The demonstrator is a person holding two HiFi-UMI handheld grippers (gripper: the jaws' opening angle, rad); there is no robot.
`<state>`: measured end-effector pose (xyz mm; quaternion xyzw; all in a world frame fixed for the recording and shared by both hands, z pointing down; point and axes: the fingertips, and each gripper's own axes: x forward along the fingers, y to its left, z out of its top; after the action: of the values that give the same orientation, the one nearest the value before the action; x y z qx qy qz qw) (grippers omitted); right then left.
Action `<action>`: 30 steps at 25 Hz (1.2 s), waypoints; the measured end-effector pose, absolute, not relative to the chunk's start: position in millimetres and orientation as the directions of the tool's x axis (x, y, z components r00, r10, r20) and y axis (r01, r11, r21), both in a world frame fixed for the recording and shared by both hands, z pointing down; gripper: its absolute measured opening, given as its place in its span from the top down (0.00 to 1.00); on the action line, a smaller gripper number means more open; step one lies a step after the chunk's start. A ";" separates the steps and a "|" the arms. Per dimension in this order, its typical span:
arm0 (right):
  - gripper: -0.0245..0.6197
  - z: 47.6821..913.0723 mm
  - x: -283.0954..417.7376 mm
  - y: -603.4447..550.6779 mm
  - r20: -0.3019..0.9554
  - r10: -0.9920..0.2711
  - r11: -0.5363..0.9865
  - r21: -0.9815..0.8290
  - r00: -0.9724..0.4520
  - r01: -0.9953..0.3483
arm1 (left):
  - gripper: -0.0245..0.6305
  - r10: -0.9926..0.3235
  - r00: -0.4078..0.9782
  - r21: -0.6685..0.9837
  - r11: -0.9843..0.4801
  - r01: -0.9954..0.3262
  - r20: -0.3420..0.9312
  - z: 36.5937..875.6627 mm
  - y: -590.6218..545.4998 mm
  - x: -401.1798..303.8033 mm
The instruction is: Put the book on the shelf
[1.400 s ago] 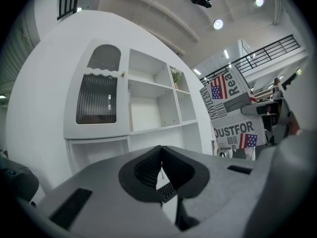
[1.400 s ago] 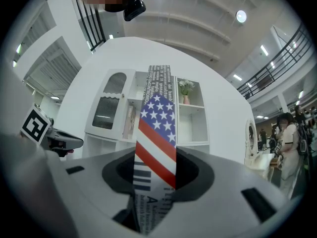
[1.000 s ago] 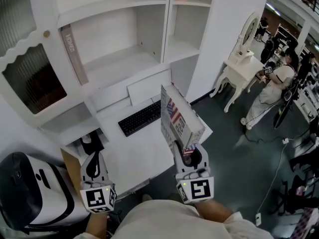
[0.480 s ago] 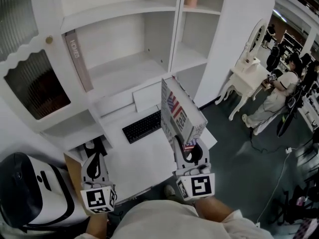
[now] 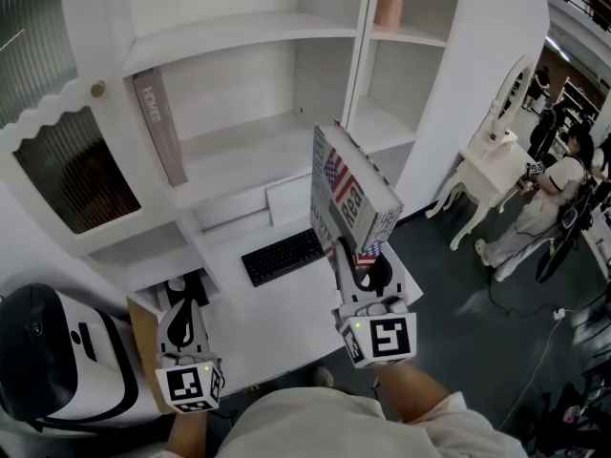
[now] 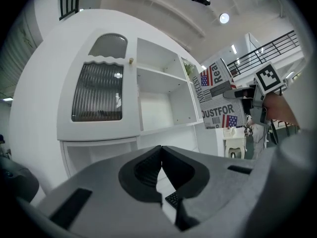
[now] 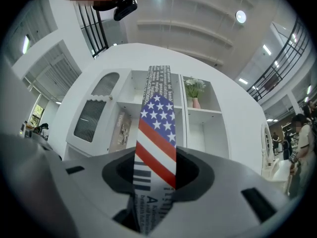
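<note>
A thick book (image 5: pixel 348 203) with a newsprint cover and an American flag stands on edge in the air above the white desk (image 5: pixel 286 318). My right gripper (image 5: pixel 359 273) is shut on its lower end. In the right gripper view the book's flag spine (image 7: pixel 156 133) rises between the jaws, in line with the upright divider of the white shelf unit (image 7: pixel 179 118). The open shelf board (image 5: pixel 243 146) lies just beyond the book. My left gripper (image 5: pixel 181 321) hangs low at the desk's front left, shut and empty. Its own view shows the tips touching (image 6: pixel 161 162), with the book (image 6: pixel 218 103) to the right.
A brown book (image 5: pixel 162 132) leans at the left of the shelf bay. A black keyboard (image 5: pixel 284 256) lies on the desk under the held book. A pink vase (image 5: pixel 389 3) stands in the right bay. A ribbed-glass cabinet door (image 5: pixel 72 170) is at left. A white dressing table (image 5: pixel 496 175) and a person (image 5: pixel 558 184) are at right.
My right gripper has lifted the book and carried it closer to the shelf. The left gripper has shifted only slightly, still shut.
</note>
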<state>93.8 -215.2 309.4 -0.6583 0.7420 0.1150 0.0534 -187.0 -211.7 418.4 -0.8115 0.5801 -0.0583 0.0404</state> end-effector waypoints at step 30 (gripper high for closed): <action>0.72 248.7 93.5 -332.3 -0.288 -0.925 0.229 0.092 -0.246 -0.969 | 0.96 -0.990 0.120 -0.127 -0.128 -0.984 0.073 425.4 -207.7 -207.9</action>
<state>93.5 -332.3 248.7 -0.6077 0.7793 0.1264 0.0861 -207.9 -207.7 425.4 -0.7479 0.6598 -0.0697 0.0237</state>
